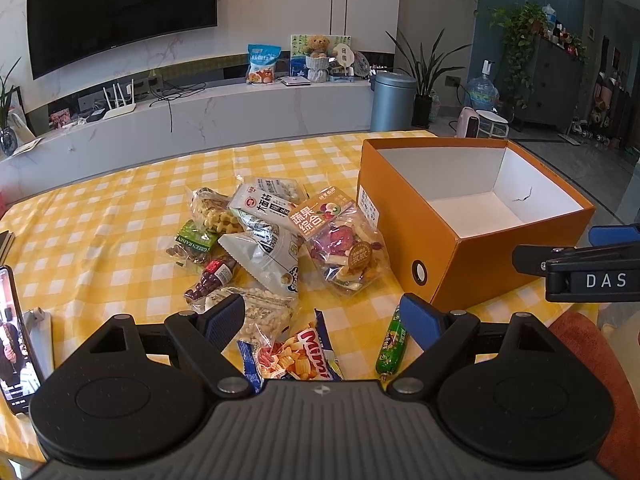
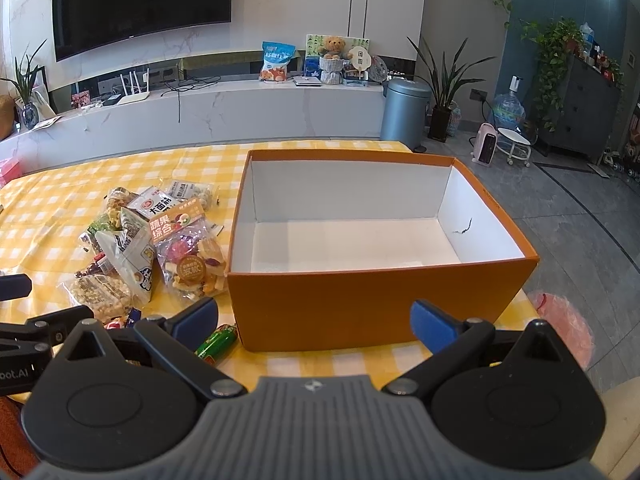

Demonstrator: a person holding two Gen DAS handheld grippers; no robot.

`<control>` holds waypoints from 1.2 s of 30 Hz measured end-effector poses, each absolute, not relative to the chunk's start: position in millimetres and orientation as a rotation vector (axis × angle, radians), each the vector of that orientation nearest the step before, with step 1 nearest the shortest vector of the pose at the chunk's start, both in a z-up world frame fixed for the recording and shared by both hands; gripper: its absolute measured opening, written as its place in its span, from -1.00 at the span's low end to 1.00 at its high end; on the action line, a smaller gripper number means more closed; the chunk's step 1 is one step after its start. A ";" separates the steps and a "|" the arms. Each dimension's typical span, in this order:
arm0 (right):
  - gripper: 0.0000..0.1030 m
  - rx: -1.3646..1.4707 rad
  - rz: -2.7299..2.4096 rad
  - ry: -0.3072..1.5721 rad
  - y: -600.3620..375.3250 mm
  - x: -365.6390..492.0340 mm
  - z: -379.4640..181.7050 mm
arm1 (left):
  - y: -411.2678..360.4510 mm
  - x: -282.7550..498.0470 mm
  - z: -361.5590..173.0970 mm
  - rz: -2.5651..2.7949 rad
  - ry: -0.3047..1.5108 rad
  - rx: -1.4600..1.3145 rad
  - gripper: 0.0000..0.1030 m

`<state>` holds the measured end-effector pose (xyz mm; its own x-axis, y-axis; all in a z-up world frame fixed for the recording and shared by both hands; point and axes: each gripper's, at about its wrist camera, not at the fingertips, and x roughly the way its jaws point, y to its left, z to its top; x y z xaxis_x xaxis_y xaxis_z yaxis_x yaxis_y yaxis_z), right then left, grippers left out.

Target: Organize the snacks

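The left tongs (image 1: 322,318) hang released above the near edge of the counter (image 1: 100,216), which is spread with a yellow-and-white checked cloth; their blue-padded fingers stand wide apart and hold nothing. Between those fingers lies a blue-edged "Mimi" packet of orange and red crisps (image 1: 298,354), and just to its right a green foil-wrapped sausage stick (image 1: 390,346) lies on the cloth close to the box corner. The right tongs (image 2: 314,320) are likewise released and empty, their fingers spread in front of the near wall of an open orange cardboard box with a white inside (image 2: 376,300). Nothing lies on the part of the box floor that shows.

Left of the box sits a loose heap of snack bags. Nearest is a clear bag of pale round puffs (image 1: 262,314), then a small clear bag of dark red fruit (image 1: 208,280) and a white sawtooth-edged packet (image 1: 266,258). A clear bag of mixed dried fruit chips with an orange label (image 1: 340,246) lies just beside the box wall. Further back are a green raisin packet (image 1: 192,242), a bag of yellow waffle-like biscuits (image 1: 210,210) and a white packet with black characters (image 1: 260,204).

A black smartphone with a lit screen (image 1: 14,340) stands at the counter's left edge. Beyond the counter, a grey metal bin (image 1: 392,100) stands on the floor by a white marble ledge (image 1: 240,108).
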<state>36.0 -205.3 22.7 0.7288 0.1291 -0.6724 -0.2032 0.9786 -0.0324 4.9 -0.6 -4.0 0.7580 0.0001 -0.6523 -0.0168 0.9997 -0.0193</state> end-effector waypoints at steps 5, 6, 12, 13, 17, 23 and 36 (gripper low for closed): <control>0.94 -0.104 0.180 0.735 -204.9 36.6 22.7 | -1.1 4.6 -4.1 0.009 0.712 -0.023 0.98; 0.94 -0.104 0.180 0.736 -205.0 36.6 22.8 | -1.0 4.6 -4.2 0.009 0.711 -0.023 0.98; 0.94 -0.100 0.179 0.736 -205.8 35.5 23.1 | -1.5 4.3 -4.7 0.010 0.713 -0.022 0.98; 0.94 -0.099 0.179 0.737 -205.8 35.1 22.9 | -1.6 4.2 -5.1 0.009 0.714 -0.022 0.98; 0.94 -0.096 0.179 0.740 -206.1 34.6 22.6 | -2.4 4.0 -5.8 0.006 0.717 -0.021 0.98; 0.94 -0.094 0.177 0.744 -205.9 34.9 22.4 | -3.6 3.8 -6.3 0.005 0.720 -0.020 0.98; 0.94 -0.096 0.177 0.751 -203.6 36.3 20.0 | -5.2 2.5 -8.1 0.004 0.728 -0.026 0.98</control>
<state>36.3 -203.6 20.0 0.7168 0.1252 -0.6860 -0.1940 0.9807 -0.0237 2.5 -5.2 -8.1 0.7468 -0.0052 -0.6651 -0.0127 0.9997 -0.0220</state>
